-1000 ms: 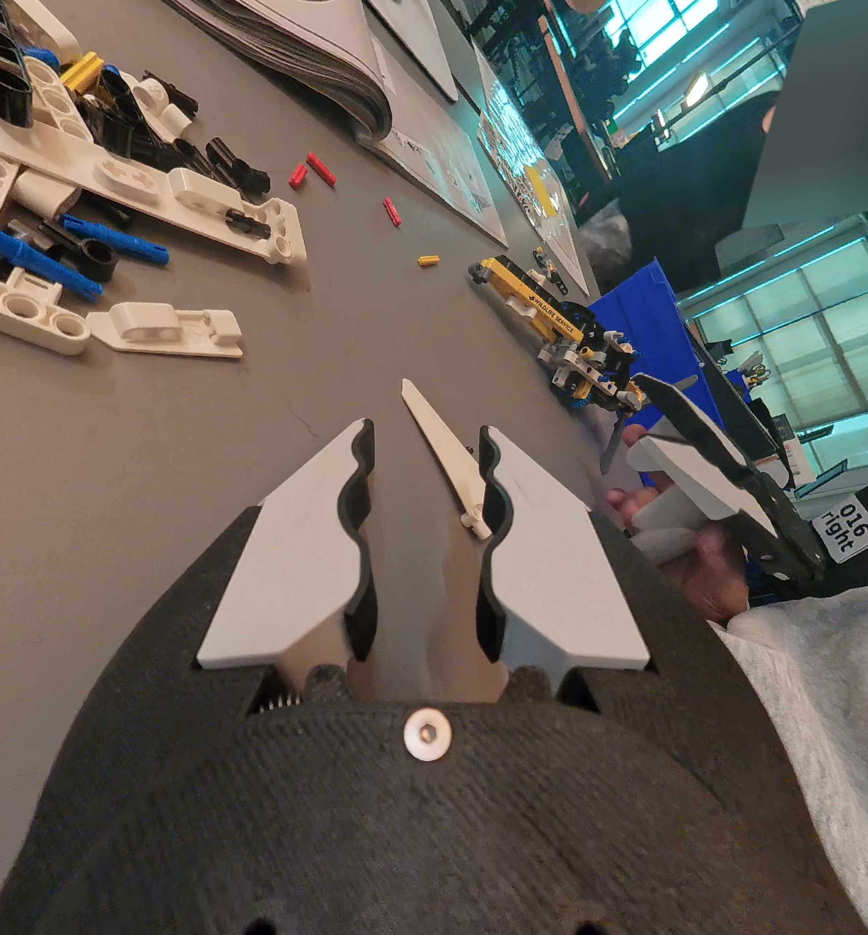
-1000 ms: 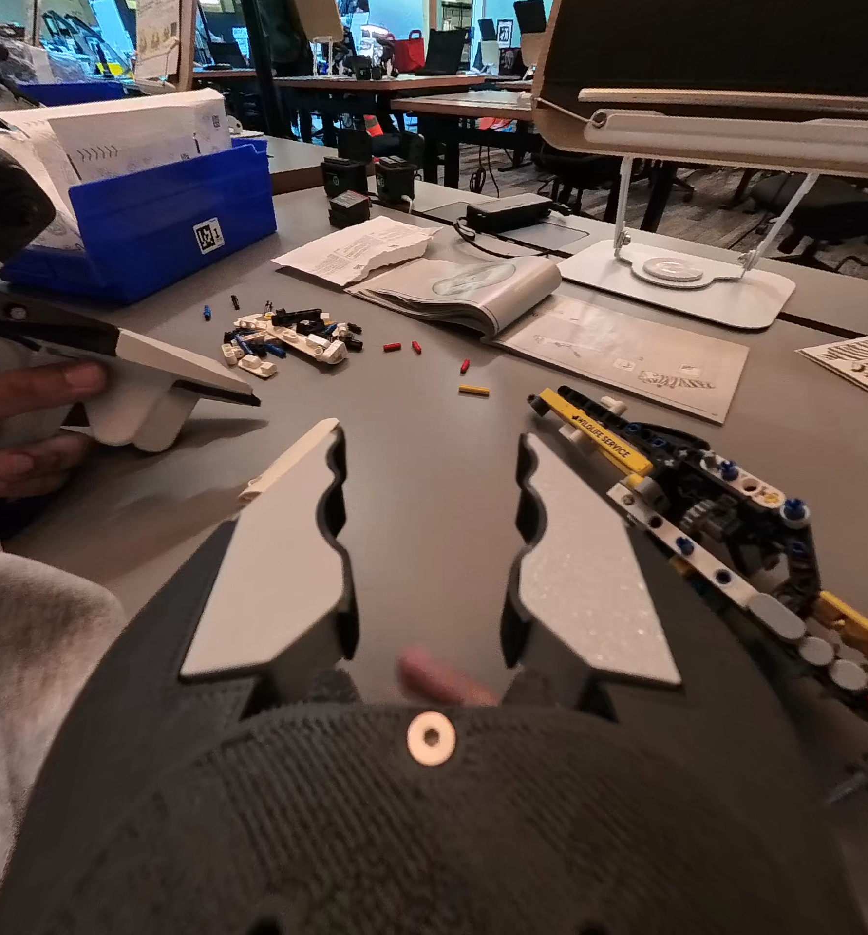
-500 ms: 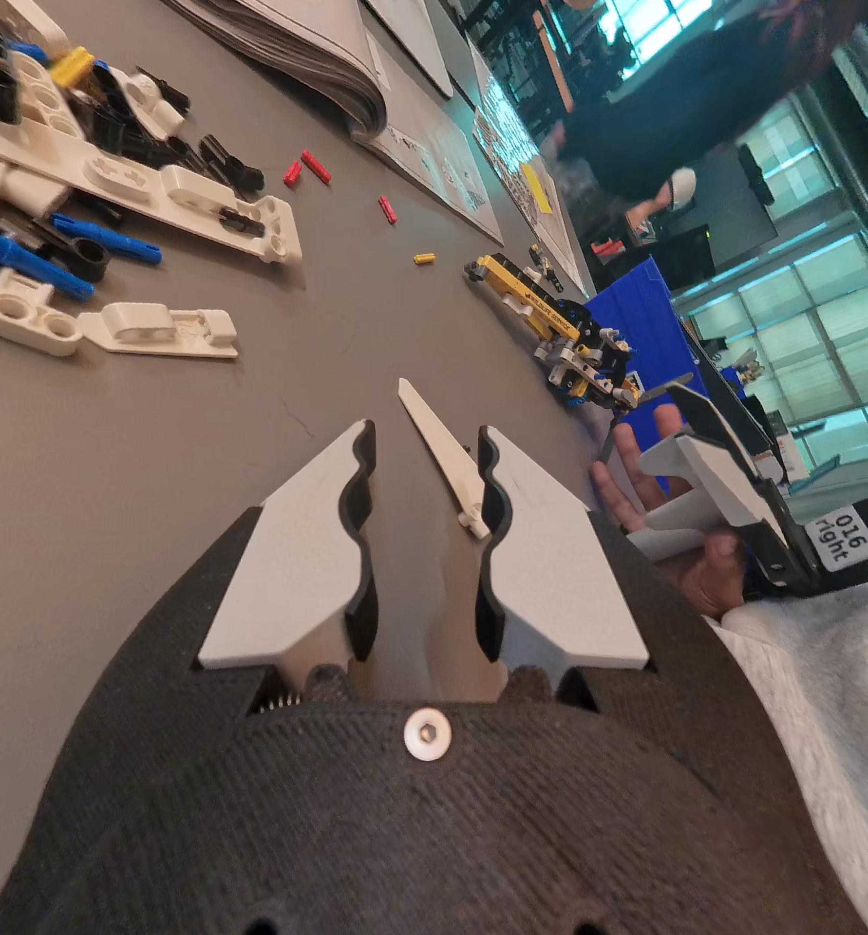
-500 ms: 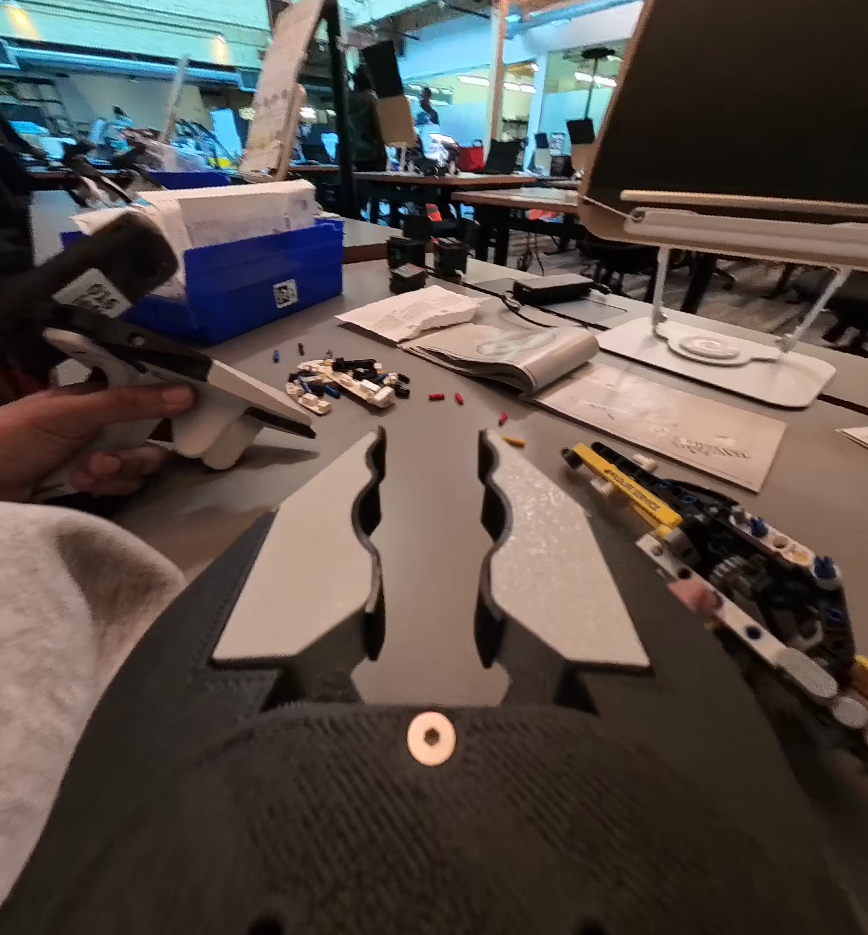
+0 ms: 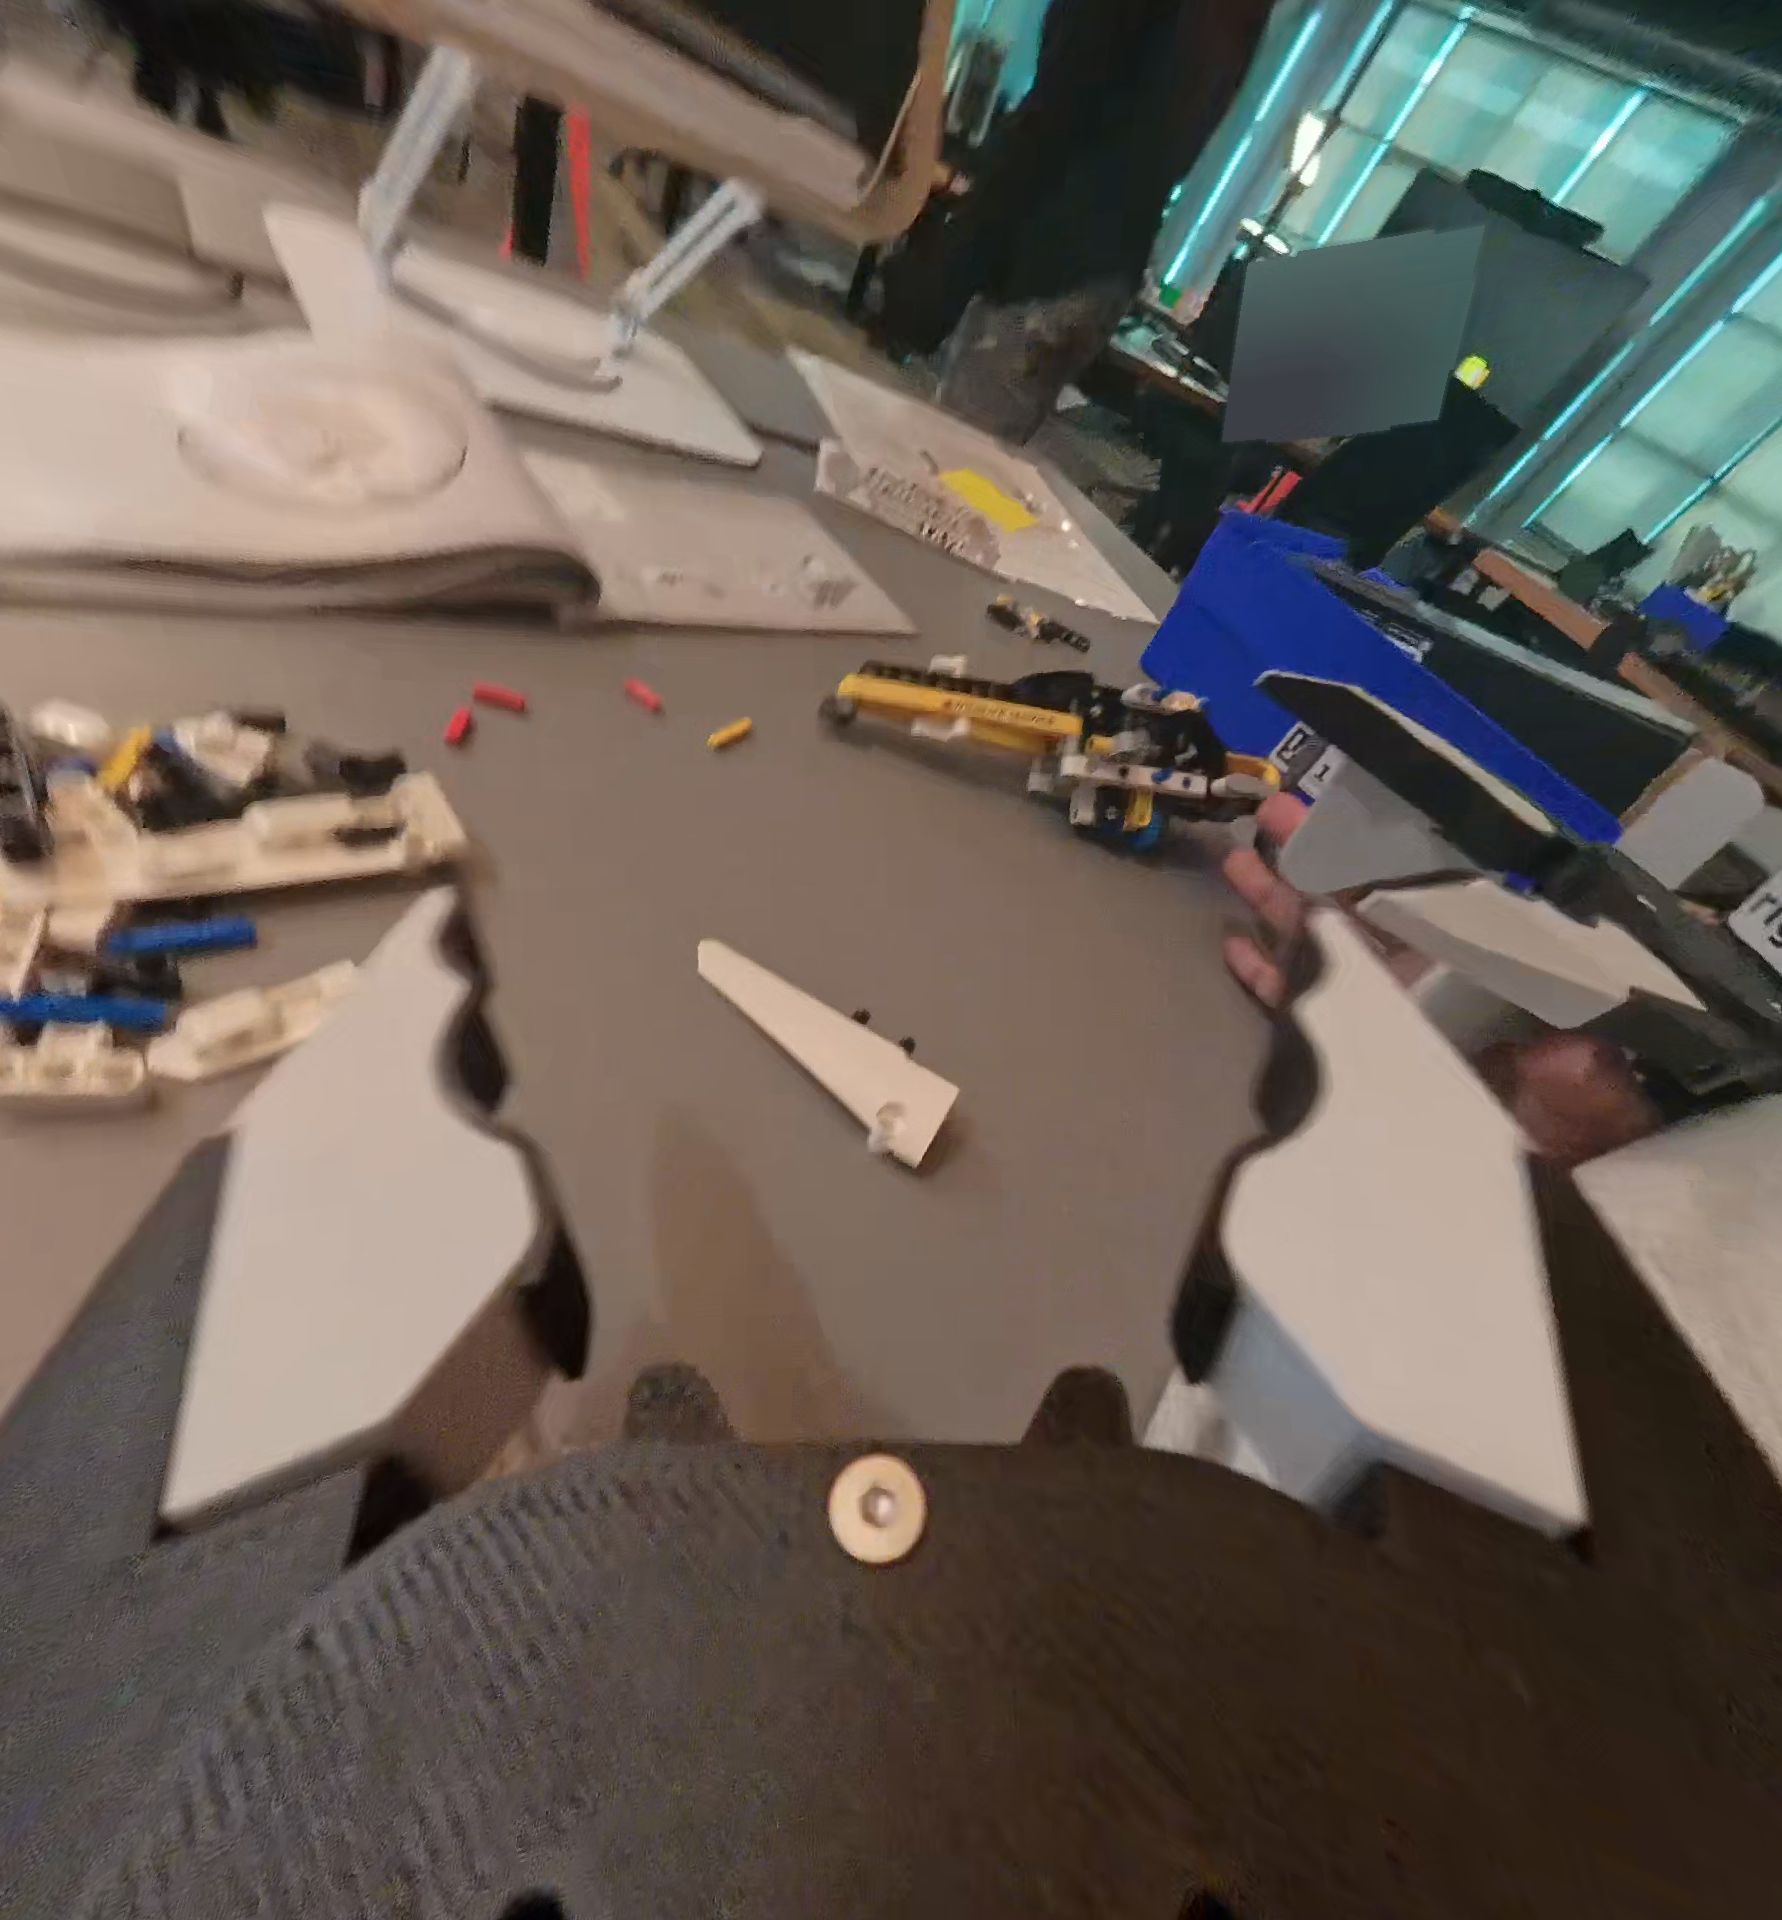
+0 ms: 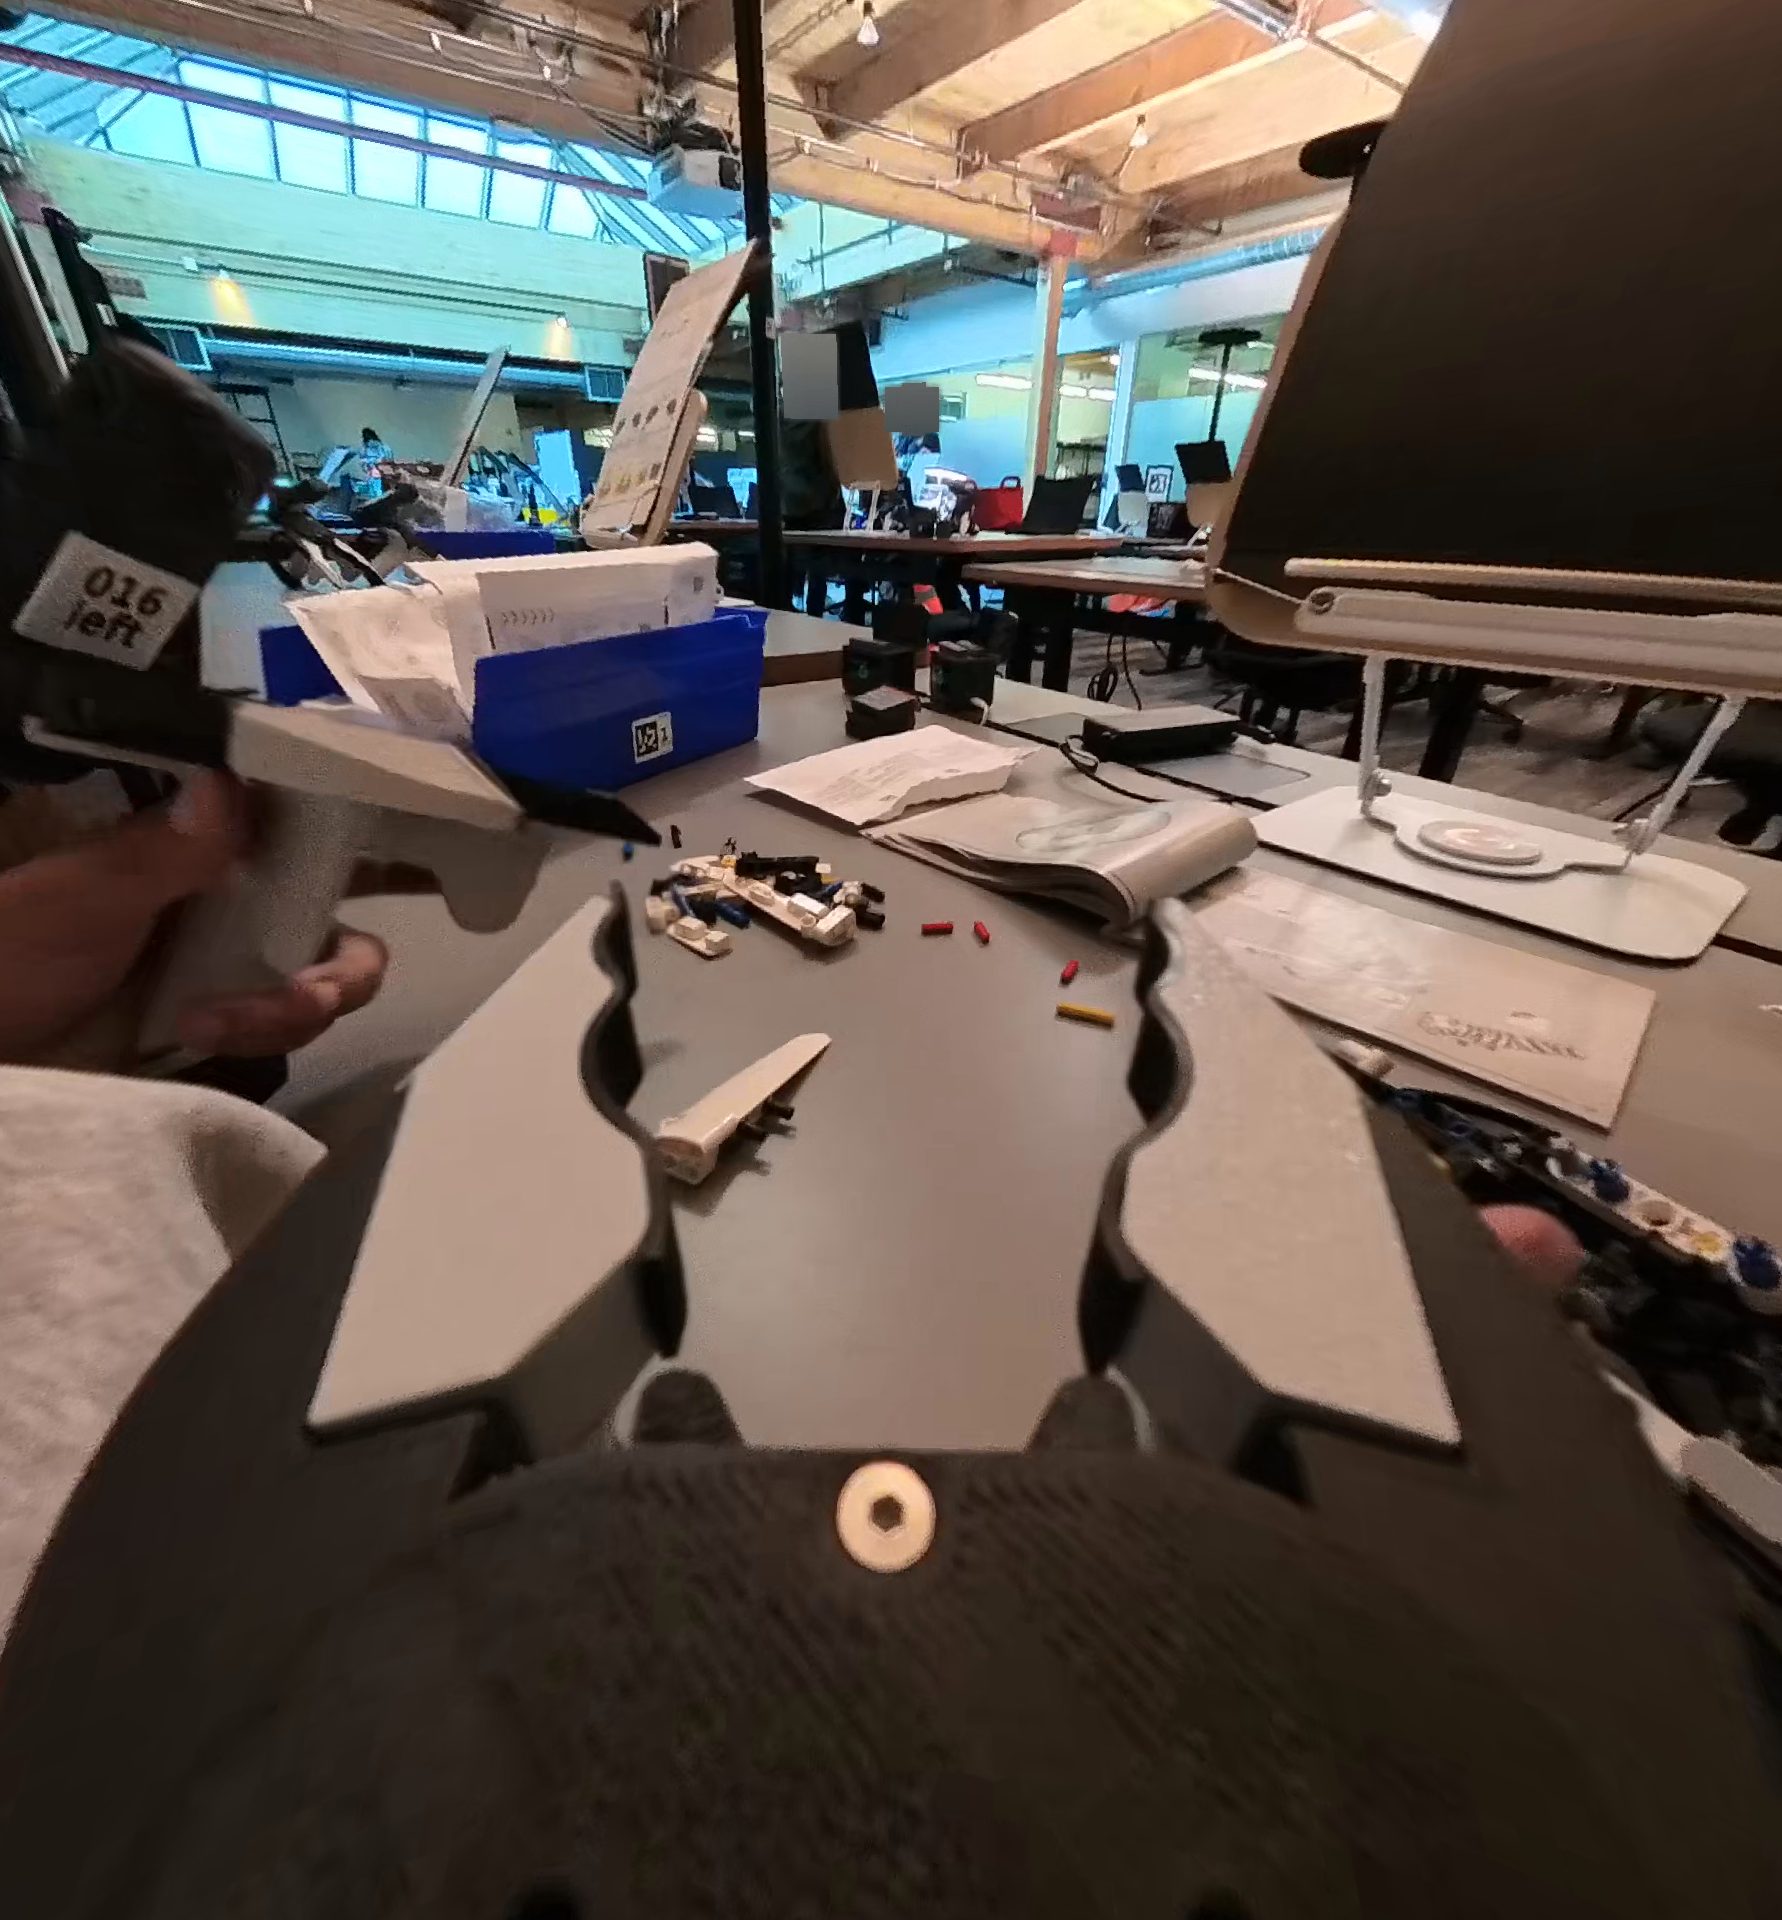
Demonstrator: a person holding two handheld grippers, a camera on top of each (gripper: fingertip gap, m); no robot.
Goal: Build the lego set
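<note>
1. We look along the left gripper (image 5: 882, 966): its jaws are spread wide and hold nothing, above the grey table (image 5: 918, 883).
2. Between those fingers, lying flat on the table and touching neither, is a long white tapered lego piece (image 5: 830, 1049), its point toward the far left and its wide end nearer to us, with small black pins along one edge.
3. To the left sits a loose pile of lego parts (image 5: 149, 883): white beams, blue pins, black and yellow bits.
4. Farther off, small red pins (image 5: 497, 698) and one small yellow pin (image 5: 729, 734) lie scattered, well apart from the pile.
5. At the far right lies the partly built model (image 5: 1053, 743), with a yellow beam and a grey-and-black gear end, just in front of a blue bin (image 5: 1313, 665).
6. Behind the pins an open instruction booklet (image 5: 274, 499) lies flat; much of this far side is blurred.
7. Over to the right gripper (image 6: 882, 925): its jaws are also spread wide and empty.
8. From there the white tapered piece (image 6: 741, 1107) lies on the table between the fingers, close to the left one.
9. The model (image 6: 1635, 1236) shows at the right edge, half hidden behind the right finger, with a fingertip of the hand (image 6: 1531, 1242) against it.
</note>
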